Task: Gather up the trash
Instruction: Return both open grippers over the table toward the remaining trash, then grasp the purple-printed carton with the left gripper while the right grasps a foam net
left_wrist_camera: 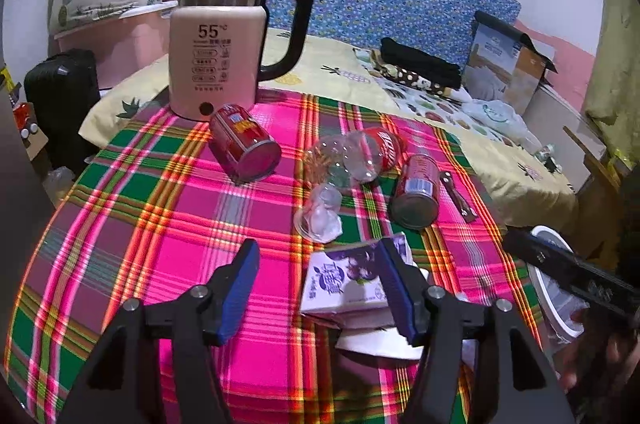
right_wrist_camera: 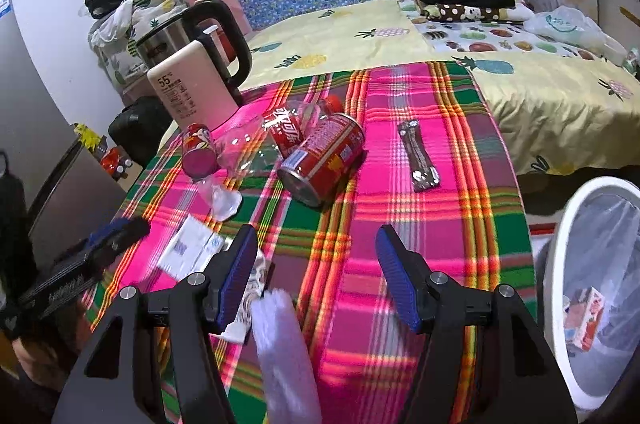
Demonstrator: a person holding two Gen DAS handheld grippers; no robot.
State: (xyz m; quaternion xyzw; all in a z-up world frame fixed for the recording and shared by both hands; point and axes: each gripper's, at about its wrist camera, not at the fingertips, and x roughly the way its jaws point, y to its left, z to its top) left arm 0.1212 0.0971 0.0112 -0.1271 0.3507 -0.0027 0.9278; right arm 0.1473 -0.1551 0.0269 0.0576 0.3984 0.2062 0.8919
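My left gripper (left_wrist_camera: 318, 288) is open low over the plaid cloth (left_wrist_camera: 160, 224). A purple-and-white drink carton (left_wrist_camera: 344, 284) lies on papers between its jaws, close to the right pad and apart from the left one. Beyond lie two red cans (left_wrist_camera: 244, 143) (left_wrist_camera: 416, 189), a clear cola bottle (left_wrist_camera: 360, 151), a clear cup (left_wrist_camera: 320, 212) and a brown wrapper (left_wrist_camera: 458, 195). My right gripper (right_wrist_camera: 316, 276) is open above the cloth near the bigger can (right_wrist_camera: 324, 155) and wrapper (right_wrist_camera: 418, 155). A blurred white strip (right_wrist_camera: 284, 352) shows low between its jaws; whether it touches a pad I cannot tell.
A pink kettle (left_wrist_camera: 224, 39) stands at the table's far left. A white bin (right_wrist_camera: 560, 264) with a clear liner and a carton (right_wrist_camera: 584, 320) inside sits right of the table. Behind is a bed with a yellow cover (right_wrist_camera: 540, 95), folded clothes and a box.
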